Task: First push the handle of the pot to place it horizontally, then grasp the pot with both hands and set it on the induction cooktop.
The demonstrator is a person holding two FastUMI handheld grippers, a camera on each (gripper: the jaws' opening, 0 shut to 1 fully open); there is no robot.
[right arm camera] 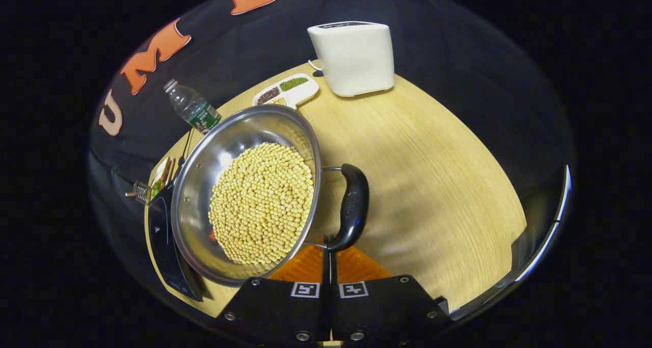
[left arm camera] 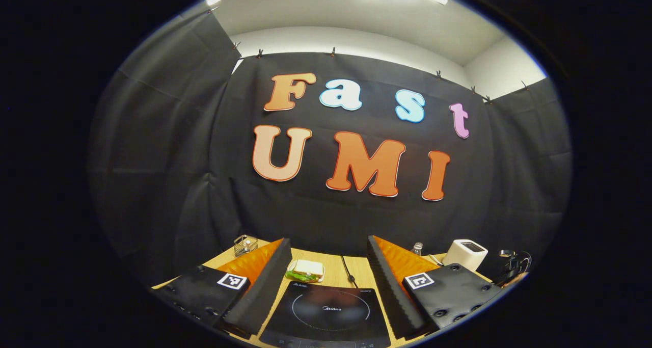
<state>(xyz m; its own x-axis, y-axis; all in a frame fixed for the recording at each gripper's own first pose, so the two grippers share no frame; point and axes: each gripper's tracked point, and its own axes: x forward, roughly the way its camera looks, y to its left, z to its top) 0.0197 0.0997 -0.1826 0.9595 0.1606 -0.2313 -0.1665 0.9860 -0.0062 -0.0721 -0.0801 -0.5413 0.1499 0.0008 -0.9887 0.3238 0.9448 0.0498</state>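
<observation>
A steel pot (right arm camera: 214, 149) filled with yellow beans stands on the table in the right gripper view, partly over the black induction cooktop (right arm camera: 160, 231) at its left. The pot's black side handle (right arm camera: 352, 200) faces me. My right gripper (right arm camera: 329, 248) is shut with nothing between its fingers, its tips at the handle's near end. In the left gripper view my left gripper (left arm camera: 327, 251) is open, and the induction cooktop (left arm camera: 326, 312) lies between and below its fingers (left arm camera: 260, 287).
A white toaster (right arm camera: 352, 56), a divided tray of grains (right arm camera: 286, 89) and a water bottle (right arm camera: 192, 107) stand behind the pot. A sandwich (left arm camera: 305, 270), a wire basket (left arm camera: 245, 244) and the toaster (left arm camera: 464, 253) sit behind the cooktop. Bare wooden table (right arm camera: 433, 175) extends right of the pot.
</observation>
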